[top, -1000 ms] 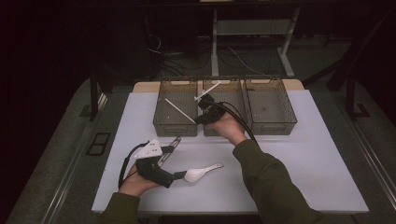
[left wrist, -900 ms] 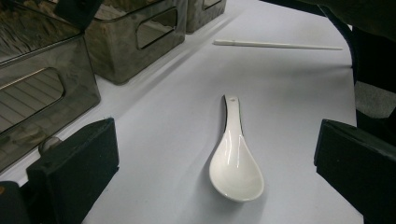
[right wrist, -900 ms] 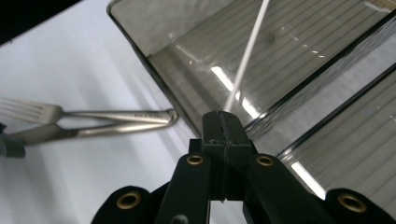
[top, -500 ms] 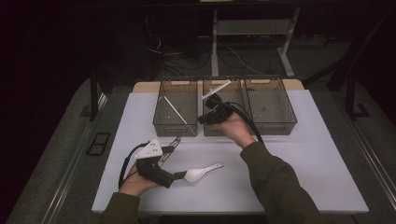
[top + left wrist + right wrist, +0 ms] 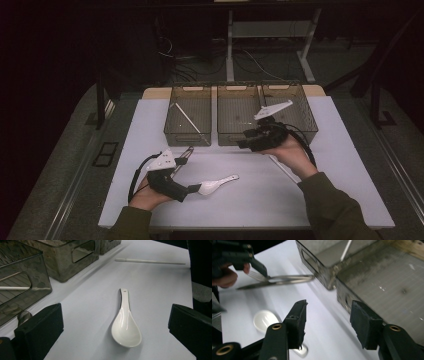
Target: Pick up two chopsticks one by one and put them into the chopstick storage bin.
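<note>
The glossy white ceramic soup spoon point(image 5: 126, 327) lies on the white tabletop point(image 5: 350, 165) toward its near edge, between the left gripper's point(image 5: 116, 327) wide-spread jaws, untouched. The right gripper point(image 5: 328, 322), jaws just opened and empty, hovers at the middle smoky clear plastic bin's point(image 5: 235, 117) near wall.

White spoon point(image 5: 126, 328); white table point(image 5: 325, 200), smoky grey bins point(image 5: 190, 112), black gripper pads point(image 5: 298, 320)

The high view looks forward and down over the table point(image 5: 150, 120); both gripper views sit low and close, sharing the white spoon point(image 5: 126, 327) near the bins point(image 5: 387, 285).
</note>
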Action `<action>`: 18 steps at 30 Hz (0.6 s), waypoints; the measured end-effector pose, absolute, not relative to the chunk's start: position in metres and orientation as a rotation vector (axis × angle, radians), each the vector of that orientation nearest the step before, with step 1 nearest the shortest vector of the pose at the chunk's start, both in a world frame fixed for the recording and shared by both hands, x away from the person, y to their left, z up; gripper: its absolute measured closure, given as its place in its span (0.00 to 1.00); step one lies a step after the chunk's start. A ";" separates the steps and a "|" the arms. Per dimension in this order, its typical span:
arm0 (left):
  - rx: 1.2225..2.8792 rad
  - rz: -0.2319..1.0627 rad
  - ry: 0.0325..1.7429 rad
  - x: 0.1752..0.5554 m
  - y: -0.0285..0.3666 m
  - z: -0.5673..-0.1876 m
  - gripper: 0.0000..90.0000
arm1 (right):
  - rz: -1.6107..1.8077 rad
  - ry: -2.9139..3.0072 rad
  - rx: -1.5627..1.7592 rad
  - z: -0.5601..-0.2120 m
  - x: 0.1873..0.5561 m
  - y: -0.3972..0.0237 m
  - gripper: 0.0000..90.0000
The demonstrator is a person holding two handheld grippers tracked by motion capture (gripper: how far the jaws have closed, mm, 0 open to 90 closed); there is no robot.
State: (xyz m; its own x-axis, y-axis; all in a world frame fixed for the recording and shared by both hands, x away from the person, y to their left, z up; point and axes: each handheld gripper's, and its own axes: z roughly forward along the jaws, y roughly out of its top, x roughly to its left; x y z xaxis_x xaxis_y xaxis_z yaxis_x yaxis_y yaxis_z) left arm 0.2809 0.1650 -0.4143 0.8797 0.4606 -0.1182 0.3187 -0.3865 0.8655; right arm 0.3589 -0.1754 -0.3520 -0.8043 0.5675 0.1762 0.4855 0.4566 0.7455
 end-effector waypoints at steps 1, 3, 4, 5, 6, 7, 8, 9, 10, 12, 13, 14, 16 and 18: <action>2.008 0.171 0.567 0.281 0.165 -0.415 0.00 | 1.279 2.581 0.954 -0.355 0.355 -0.182 0.50; 2.011 0.170 0.570 0.281 0.165 -0.415 0.00 | 1.270 2.561 0.967 -0.359 0.348 -0.195 0.49; 2.012 0.168 0.572 0.281 0.165 -0.415 0.00 | 1.272 2.559 0.967 -0.362 0.345 -0.201 0.49; 2.012 0.168 0.573 0.281 0.164 -0.416 0.00 | 1.269 2.556 0.974 -0.364 0.341 -0.206 0.49; 2.013 0.170 0.575 0.281 0.164 -0.416 0.00 | 1.260 2.549 0.989 -0.367 0.338 -0.211 0.49; 2.013 0.168 0.577 0.281 0.164 -0.416 0.00 | 1.260 2.545 0.985 -0.370 0.335 -0.216 0.49; 2.011 0.168 0.577 0.281 0.165 -0.416 0.00 | 1.255 2.539 0.996 -0.372 0.332 -0.221 0.49; 2.014 0.170 0.577 0.281 0.165 -0.416 0.00 | 1.253 2.533 1.009 -0.375 0.328 -0.225 0.50; 2.018 0.172 0.572 0.281 0.165 -0.416 0.00 | 1.255 2.530 1.018 -0.377 0.325 -0.229 0.50; 2.015 0.172 0.578 0.281 0.165 -0.416 0.00 | 1.254 2.518 1.039 -0.384 0.318 -0.238 0.51; 2.015 0.173 0.579 0.281 0.166 -0.416 0.00 | 1.236 2.514 1.050 -0.388 0.314 -0.243 0.51; 2.015 0.173 0.577 0.281 0.166 -0.415 0.00 | 1.217 2.513 1.056 -0.392 0.311 -0.247 0.52; 2.018 0.173 0.573 0.281 0.165 -0.416 0.00 | 1.187 2.513 1.072 -0.397 0.304 -0.255 0.54; 2.018 0.174 0.573 0.281 0.165 -0.416 0.00 | 1.160 2.505 1.090 -0.403 0.297 -0.262 0.56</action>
